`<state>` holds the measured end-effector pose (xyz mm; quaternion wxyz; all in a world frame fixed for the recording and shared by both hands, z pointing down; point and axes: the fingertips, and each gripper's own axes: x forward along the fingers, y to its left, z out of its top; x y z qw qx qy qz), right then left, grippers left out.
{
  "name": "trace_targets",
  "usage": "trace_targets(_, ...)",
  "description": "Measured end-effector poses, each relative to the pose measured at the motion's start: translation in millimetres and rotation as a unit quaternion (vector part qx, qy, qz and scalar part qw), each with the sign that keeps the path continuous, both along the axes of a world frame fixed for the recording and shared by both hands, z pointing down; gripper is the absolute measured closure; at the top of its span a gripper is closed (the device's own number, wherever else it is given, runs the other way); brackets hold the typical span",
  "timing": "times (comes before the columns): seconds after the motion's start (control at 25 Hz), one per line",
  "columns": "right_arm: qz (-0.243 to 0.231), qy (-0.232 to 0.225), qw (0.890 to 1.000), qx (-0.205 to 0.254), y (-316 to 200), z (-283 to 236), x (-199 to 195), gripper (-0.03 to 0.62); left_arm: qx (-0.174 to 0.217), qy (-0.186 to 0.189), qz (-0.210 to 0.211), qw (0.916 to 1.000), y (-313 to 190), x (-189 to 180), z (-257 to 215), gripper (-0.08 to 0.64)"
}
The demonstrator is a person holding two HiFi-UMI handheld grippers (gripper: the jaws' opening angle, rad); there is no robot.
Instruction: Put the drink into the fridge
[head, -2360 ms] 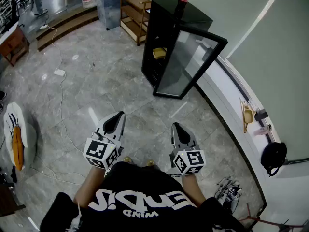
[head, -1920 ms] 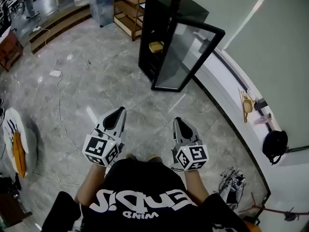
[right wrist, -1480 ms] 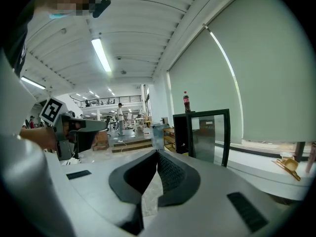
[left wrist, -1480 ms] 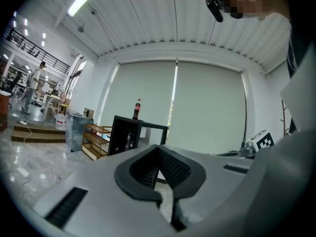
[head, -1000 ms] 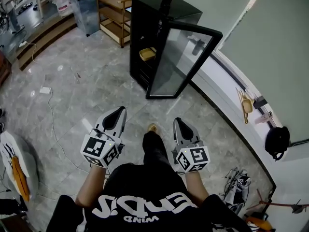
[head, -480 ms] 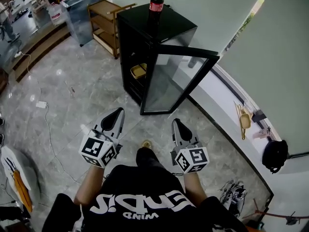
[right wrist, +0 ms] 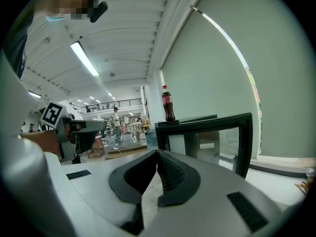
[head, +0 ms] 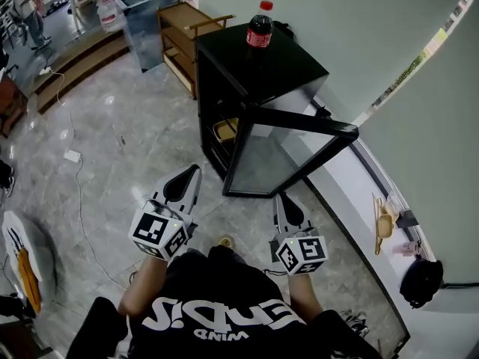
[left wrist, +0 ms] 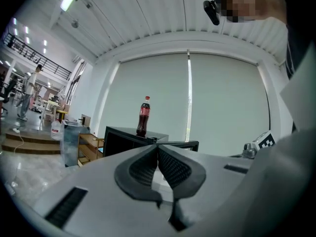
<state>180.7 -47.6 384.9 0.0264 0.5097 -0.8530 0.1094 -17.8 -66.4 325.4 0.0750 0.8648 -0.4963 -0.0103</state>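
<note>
A dark cola bottle with a red cap and red label stands upright on the flat top of a black cabinet fridge, near the top's back edge and touched by nothing. In the left gripper view the cola bottle rises above the fridge straight ahead. In the right gripper view it stands a little left of the black-framed glass door.

That glass door is swung wide open, leaving the dark inside bare to the room. A yellowish thing sits on a shelf inside; what it is I cannot tell.

Both tongs are held out in front of the person, pointing towards the fridge and well apart from the bottle. The left tongs are pressed together with nothing between them, the ribbed pads meeting in a thin line. The right tongs are likewise pressed together and empty, their tip near the lower corner of the open door.

Around them lies a grey marbled tile floor. A low wooden shelf unit stands just beside the fridge, with a translucent bluish bin beyond it. A pale green wall runs behind the fridge.
</note>
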Motion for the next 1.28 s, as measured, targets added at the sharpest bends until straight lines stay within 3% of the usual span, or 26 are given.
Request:
trace_targets(0.44, 0.003, -0.007, 1.0, -0.009, -27.7, 3.5, -20.3, 0.568, -0.001, 0.007, 0.013, 0.9999, -29.8, -14.4, -7.2, 0.532)
trace_targets(0.8, 0.013, -0.004, 1.0, -0.01, -40.8, 7.3, -34.5, 0.568, 0.007, 0.023, 0.039, 0.999, -69.1, -21.0, -17.9, 0.227)
trace_targets(1.28, 0.048, -0.009, 0.999, -0.023, -53.3, 18.4, -19.1, 0.568, 0.047, -0.014, 0.079, 0.9957, -173.0, 21.1, -43.2, 0.216)
